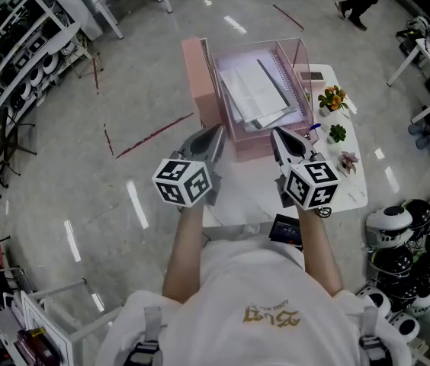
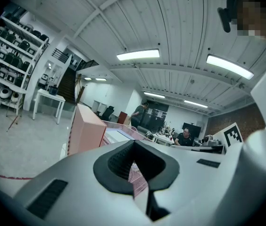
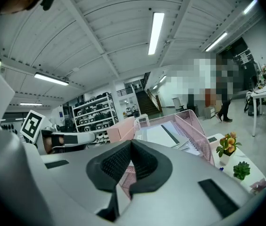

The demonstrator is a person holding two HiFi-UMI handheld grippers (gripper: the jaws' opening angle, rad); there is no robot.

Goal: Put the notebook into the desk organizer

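The notebook (image 1: 267,87) appears seated in the organizer (image 1: 200,75) at upper centre; hold the left claw (image 1: 219,134) and right claw (image 1: 276,136), both closed and empty, clear of its walls.

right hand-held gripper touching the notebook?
Apart. Right gripper view: the right hand-held gripper is shut and empty, with the notebook lying beyond it in the desk organizer.

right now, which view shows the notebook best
The head view: it looks straight down on the notebook, lying flat in the organizer. The right gripper view shows it at a low slant; the left gripper view shows only a sliver past the organizer's wall.
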